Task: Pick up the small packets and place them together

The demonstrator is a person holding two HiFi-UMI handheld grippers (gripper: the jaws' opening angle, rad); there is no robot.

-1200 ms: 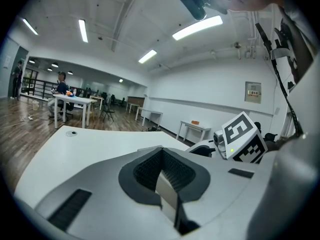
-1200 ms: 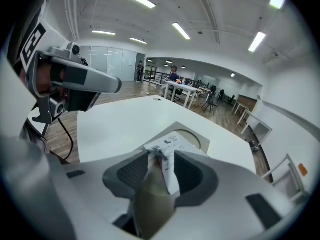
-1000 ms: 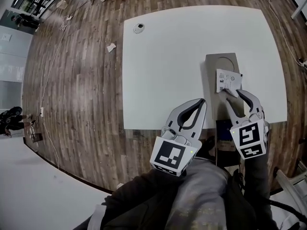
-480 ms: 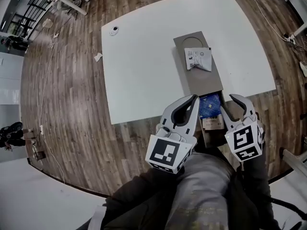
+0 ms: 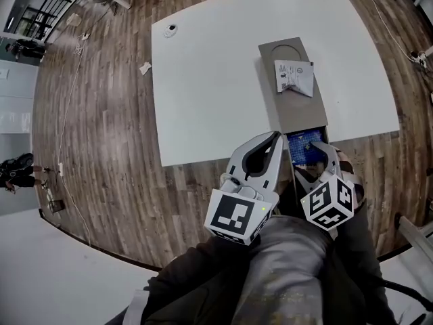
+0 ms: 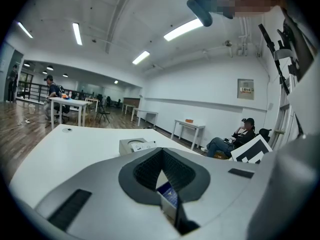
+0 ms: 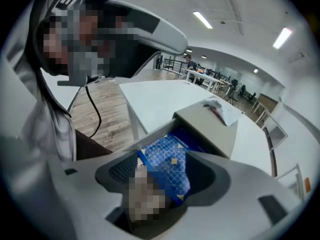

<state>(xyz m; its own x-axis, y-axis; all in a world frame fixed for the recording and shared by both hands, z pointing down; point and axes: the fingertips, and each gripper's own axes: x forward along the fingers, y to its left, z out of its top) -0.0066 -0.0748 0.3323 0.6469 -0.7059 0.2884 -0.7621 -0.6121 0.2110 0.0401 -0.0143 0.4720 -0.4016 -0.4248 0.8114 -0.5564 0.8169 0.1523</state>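
A white packet (image 5: 295, 76) lies on top of a grey-brown box (image 5: 284, 49) on the white table (image 5: 210, 87). The box's drawer is pulled out toward me, with blue patterned packets (image 5: 303, 146) inside. My right gripper (image 5: 314, 161) points down into the drawer. Its jaws have just been opening and stand wide on either side of the blue packets (image 7: 167, 156) without pressing them. A blurred patch hides what lies nearer in the drawer. My left gripper (image 5: 274, 139) hovers beside the drawer at the table's near edge, tips together, nothing between them (image 6: 162, 154). The white packet (image 7: 225, 111) shows beyond.
A small round white object (image 5: 169, 30) sits at the table's far left corner. Wooden floor (image 5: 101, 114) surrounds the table, with scraps and a cable on it. My knees fill the space under both grippers. Other tables and seated people are far off.
The right gripper left the white packet on the box top, drew back toward me and sank over the open drawer, jaws wider. The left gripper shifted slightly.
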